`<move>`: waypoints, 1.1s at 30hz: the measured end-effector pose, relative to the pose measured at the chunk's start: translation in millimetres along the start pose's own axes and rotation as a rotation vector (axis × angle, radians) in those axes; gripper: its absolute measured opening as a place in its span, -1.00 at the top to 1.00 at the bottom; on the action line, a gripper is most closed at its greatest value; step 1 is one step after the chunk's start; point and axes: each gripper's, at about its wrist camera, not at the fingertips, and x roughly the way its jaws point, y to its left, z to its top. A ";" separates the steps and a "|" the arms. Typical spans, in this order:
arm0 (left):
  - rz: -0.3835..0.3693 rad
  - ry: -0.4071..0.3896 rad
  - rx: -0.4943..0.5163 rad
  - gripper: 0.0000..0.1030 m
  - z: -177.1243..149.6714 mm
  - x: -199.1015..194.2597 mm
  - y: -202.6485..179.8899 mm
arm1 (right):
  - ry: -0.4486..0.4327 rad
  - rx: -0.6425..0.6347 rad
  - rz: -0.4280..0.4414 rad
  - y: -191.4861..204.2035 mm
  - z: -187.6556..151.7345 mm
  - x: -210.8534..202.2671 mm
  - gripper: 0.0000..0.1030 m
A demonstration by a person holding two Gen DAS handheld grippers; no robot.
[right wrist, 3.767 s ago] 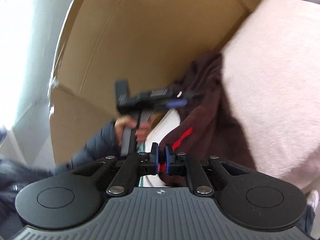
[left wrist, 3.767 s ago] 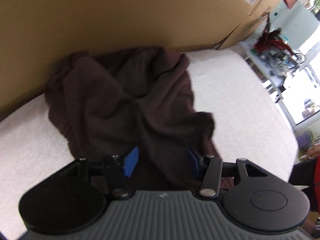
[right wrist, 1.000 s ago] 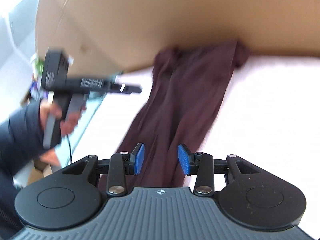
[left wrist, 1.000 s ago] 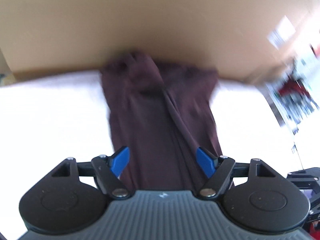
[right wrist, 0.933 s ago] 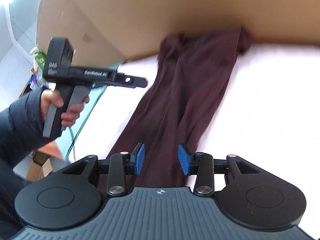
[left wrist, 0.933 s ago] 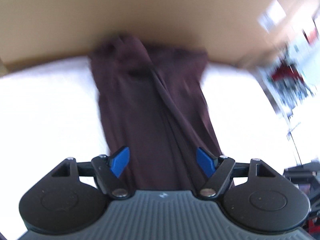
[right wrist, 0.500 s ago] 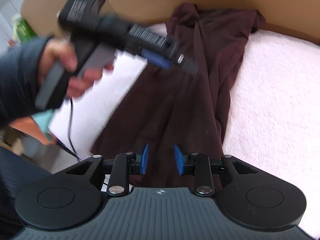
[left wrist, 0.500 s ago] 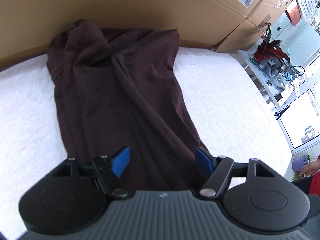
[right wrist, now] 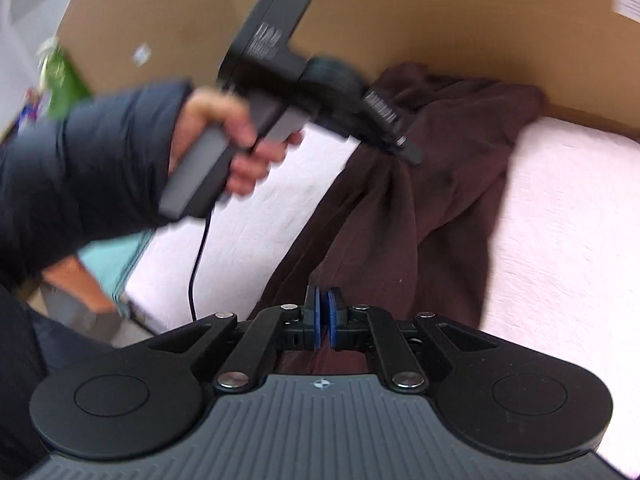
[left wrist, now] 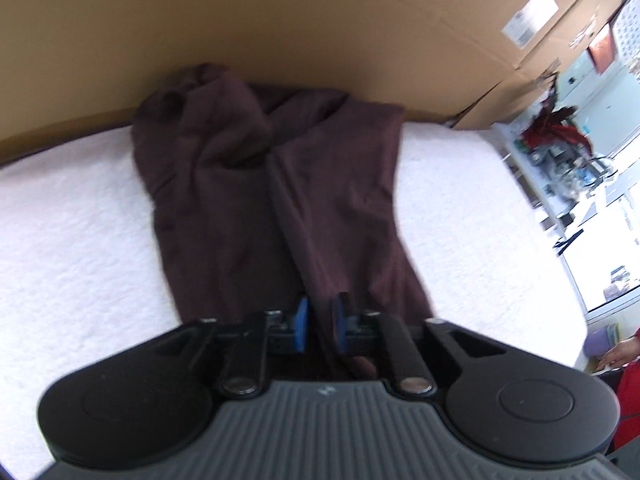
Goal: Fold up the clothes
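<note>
White fleecy surface (left wrist: pixel 72 232) — cardboard wall (left wrist: pixel 280 24) behind.

The dark maroon garment (left wrist: pixel 256 184) lies stretched lengthwise and creased on the white cover, far end bunched against cardboard.

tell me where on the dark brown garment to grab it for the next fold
Judging by how it lies, grip the dark brown garment at its near hem, coming in from the near edge of the white pad. It lies lengthwise, its bunched far end against the cardboard, so only the near end is free. The left gripper and right gripper already pinch there.
</note>
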 end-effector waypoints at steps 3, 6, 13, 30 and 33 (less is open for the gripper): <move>0.032 0.008 -0.037 0.20 -6.4 -4.6 15.6 | 0.083 -0.070 -0.016 7.7 -8.0 35.8 0.87; 0.035 -0.010 -0.043 0.20 -12.9 -21.2 22.9 | 0.046 0.006 0.074 -1.6 -5.8 27.4 0.67; -0.041 0.028 0.074 -0.06 -35.2 -32.9 -4.6 | -0.129 0.271 0.065 -61.4 -11.5 -38.5 0.31; -0.011 0.000 0.016 -0.18 -33.7 -37.2 5.5 | -0.052 0.015 -0.016 -39.8 1.4 -68.2 0.98; -0.016 0.024 0.038 -0.21 -38.8 -30.9 -0.5 | 0.101 -0.029 0.024 -36.7 -7.4 -39.8 0.83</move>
